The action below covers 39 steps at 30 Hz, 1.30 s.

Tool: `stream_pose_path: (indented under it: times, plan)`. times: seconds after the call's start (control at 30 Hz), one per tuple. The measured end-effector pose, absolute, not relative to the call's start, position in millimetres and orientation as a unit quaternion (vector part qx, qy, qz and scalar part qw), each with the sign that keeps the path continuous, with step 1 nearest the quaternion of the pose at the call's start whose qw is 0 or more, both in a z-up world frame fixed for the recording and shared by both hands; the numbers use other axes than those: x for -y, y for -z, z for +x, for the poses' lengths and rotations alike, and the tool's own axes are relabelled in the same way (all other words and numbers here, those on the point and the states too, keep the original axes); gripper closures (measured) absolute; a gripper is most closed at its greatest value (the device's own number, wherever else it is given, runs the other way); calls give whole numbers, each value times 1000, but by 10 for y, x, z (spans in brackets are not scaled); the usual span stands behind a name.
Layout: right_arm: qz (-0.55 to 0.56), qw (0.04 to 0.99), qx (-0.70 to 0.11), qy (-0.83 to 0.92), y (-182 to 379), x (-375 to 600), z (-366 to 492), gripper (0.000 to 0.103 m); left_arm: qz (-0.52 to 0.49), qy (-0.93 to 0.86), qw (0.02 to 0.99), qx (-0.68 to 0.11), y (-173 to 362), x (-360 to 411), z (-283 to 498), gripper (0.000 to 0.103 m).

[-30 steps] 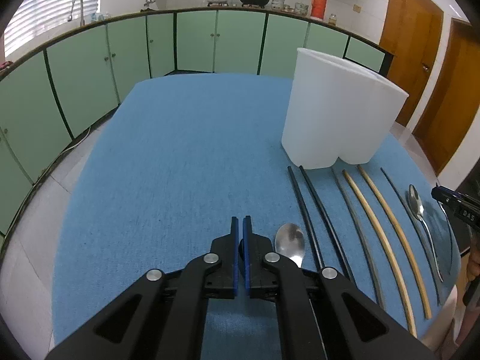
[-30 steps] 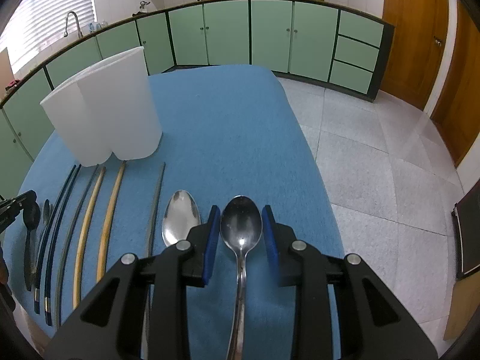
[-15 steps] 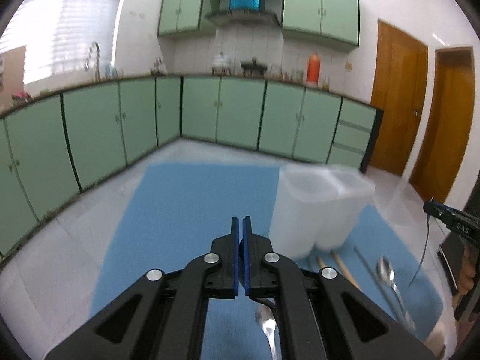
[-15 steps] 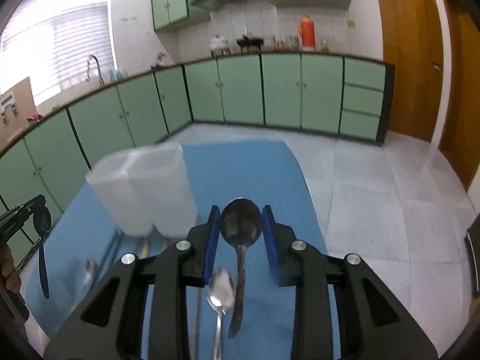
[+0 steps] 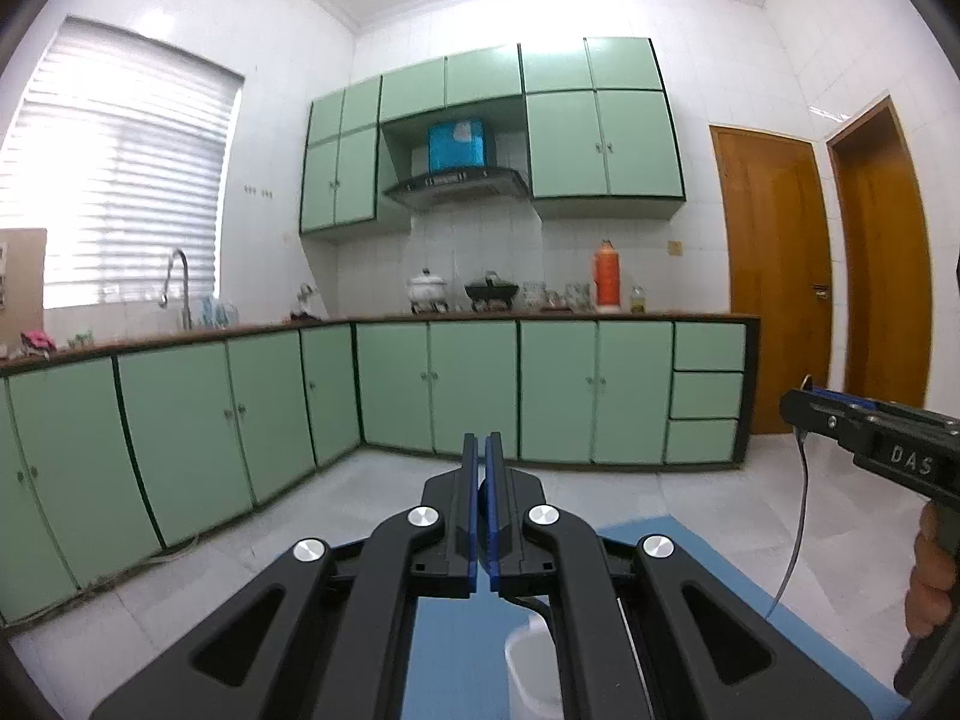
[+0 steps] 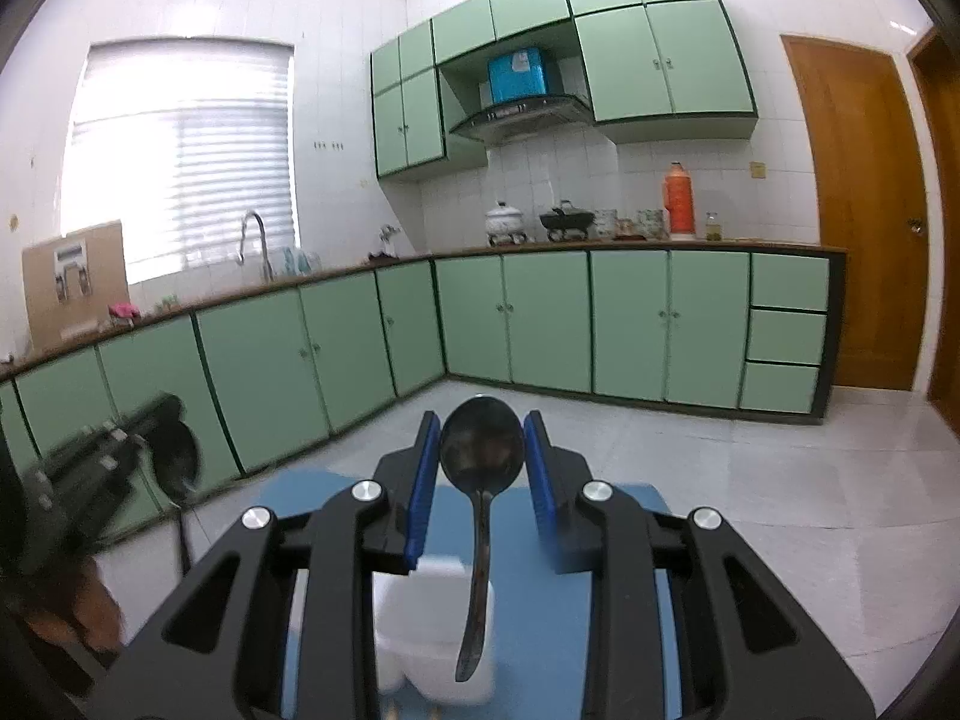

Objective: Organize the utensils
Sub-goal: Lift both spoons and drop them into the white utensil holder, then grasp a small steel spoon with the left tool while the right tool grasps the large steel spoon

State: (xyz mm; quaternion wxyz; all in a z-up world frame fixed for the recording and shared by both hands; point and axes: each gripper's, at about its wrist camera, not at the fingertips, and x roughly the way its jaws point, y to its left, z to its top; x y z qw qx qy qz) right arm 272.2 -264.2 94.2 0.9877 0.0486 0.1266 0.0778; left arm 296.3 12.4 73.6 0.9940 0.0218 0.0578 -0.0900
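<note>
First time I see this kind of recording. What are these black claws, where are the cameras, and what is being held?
No robot: a person carries a two-finger gripper in each hand, each with a fisheye camera looking along its fingers. One picture comes from the left gripper, one from the right gripper. The right clamps a spoon by its bowl, handle hanging. The left, shut, holds a second spoon, blurred in the right view. Below: a white container on a blue-covered table.

My right gripper is black with blue pads, as is my left gripper. Between the right pads sits a dark silver spoon; below it a white container on a plain blue tablecloth. Ahead, green cabinets.
</note>
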Motion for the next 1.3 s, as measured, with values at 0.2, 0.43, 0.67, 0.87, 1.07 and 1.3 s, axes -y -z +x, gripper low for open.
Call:
stream_pose_path:
  times: [0.2, 0.43, 0.67, 0.87, 1.07, 1.3]
  plan:
    - [33, 988, -133, -70, -697, 2526, 3227, 76, 52, 66, 996, -34, -506, 135, 3409, 101]
    - [32, 980, -179, -75, -195, 2423, 3403, 76, 65, 71, 994, -57, -102, 175, 3655, 101]
    - [40, 974, -205, -90, 23, 2343, 3361, 75, 49, 96, 990, -94, 89, 74, 3654, 75]
    - [39, 974, -202, -89, 26, 2341, 3245, 60, 17, 106, 987, -123, 134, -73, 3594, 57]
    - [50, 977, -192, -79, 0, 2474, 3039, 47, 5, 92, 986, -138, 90, -252, 3408, 40]
    - [44, 978, -202, -32, 3, 2678, 2673, 20, -19, 74, 976, -202, 128, -569, 3039, 18]
